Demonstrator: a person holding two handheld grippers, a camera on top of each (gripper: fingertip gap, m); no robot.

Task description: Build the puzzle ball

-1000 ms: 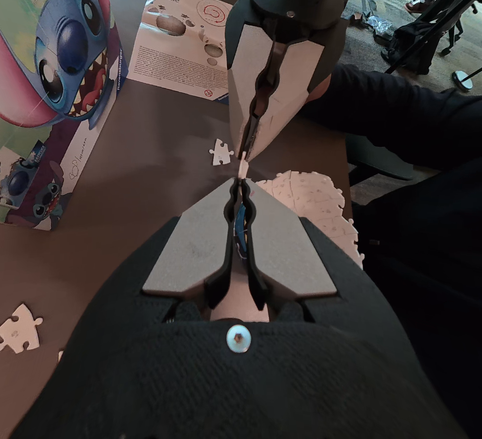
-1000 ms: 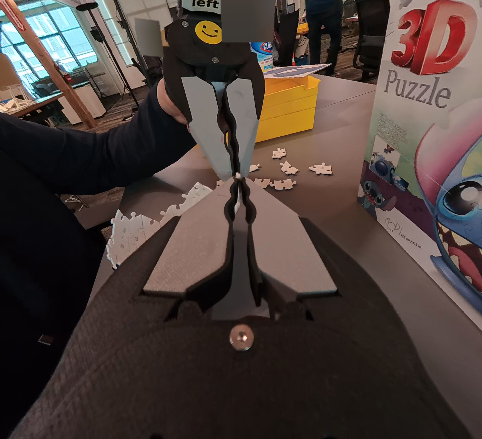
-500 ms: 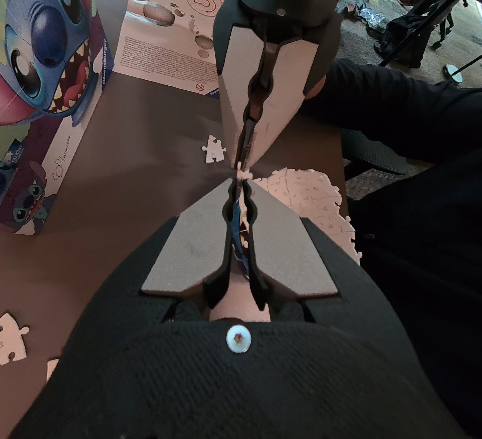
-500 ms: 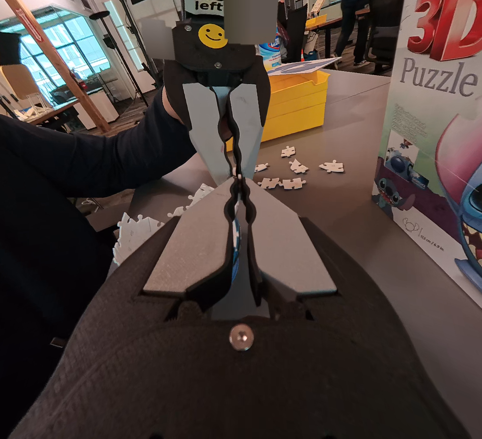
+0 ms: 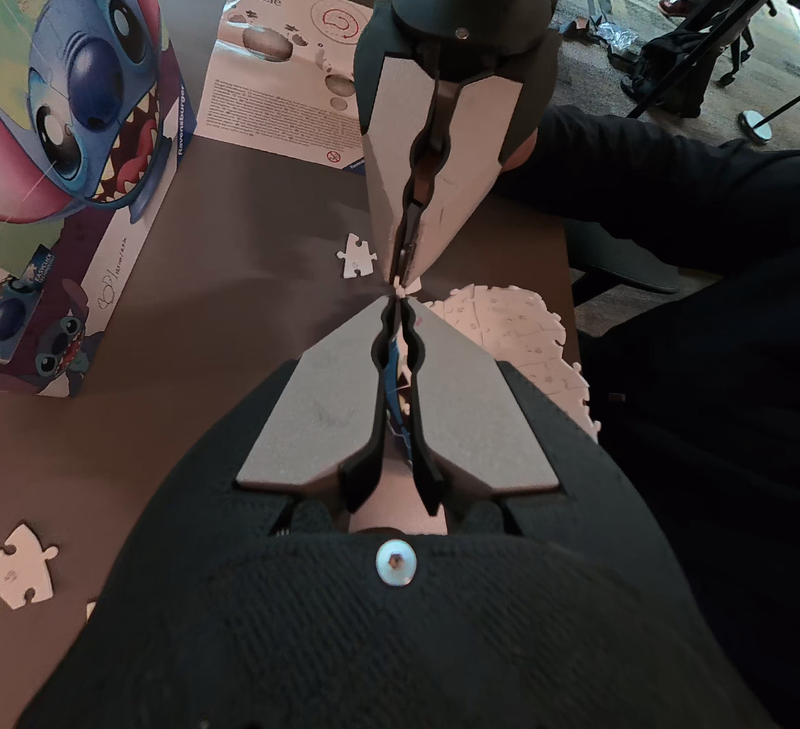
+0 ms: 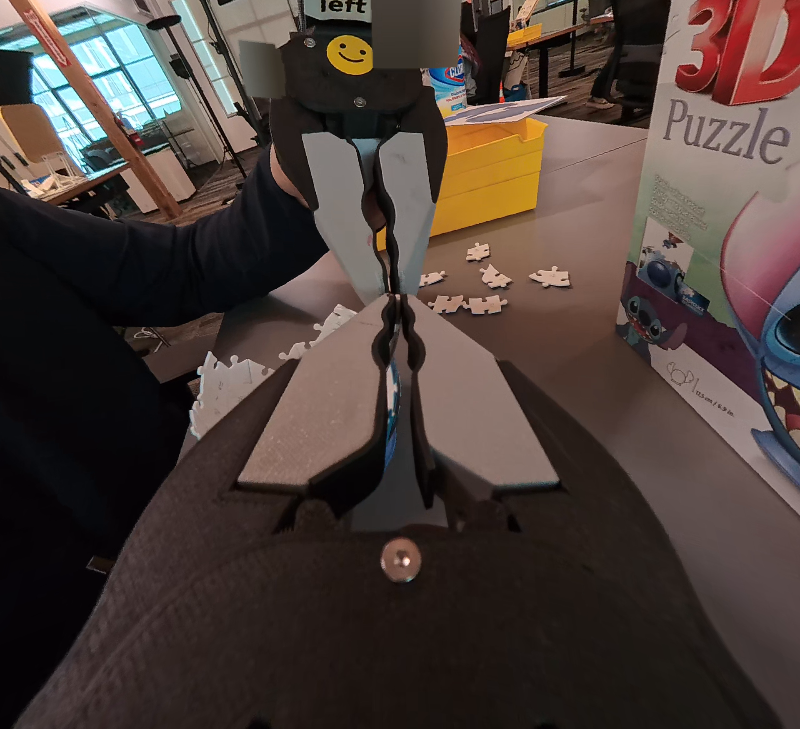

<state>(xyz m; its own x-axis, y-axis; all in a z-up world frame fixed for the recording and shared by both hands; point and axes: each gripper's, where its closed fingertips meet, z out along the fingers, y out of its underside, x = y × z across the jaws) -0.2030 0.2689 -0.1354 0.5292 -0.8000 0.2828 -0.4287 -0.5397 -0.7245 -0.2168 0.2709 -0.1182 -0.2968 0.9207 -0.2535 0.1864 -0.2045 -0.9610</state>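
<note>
My left gripper (image 5: 396, 302) is shut on a puzzle piece (image 5: 395, 383) whose blue printed side shows between the fingers. My right gripper (image 6: 396, 299) is shut on another puzzle piece (image 6: 392, 398), blue and white. The two grippers meet tip to tip above the table. The right gripper (image 5: 403, 282) comes down from the top of the left wrist view, and the left gripper (image 6: 391, 286) does the same in the right wrist view. A small white edge (image 5: 409, 287) shows where the tips meet. A partly built curved puzzle section (image 5: 511, 331) lies white side up at the table edge below; it also shows in the right wrist view (image 6: 229, 379).
The tall puzzle box (image 5: 78, 102) stands on the brown table (image 5: 216, 318); it also shows in the right wrist view (image 6: 727, 232). An instruction sheet (image 5: 281, 72) lies behind it. Loose white pieces (image 5: 356, 257) (image 6: 489, 275) lie about. Stacked yellow bins (image 6: 489, 176) stand at the back. The person's dark sleeves cross the table edge. The grippers are tip to tip, or close to it.
The two grippers have come closer tip to tip, and less of the white piece shows between them. Both stay shut and have shifted slightly over the table.
</note>
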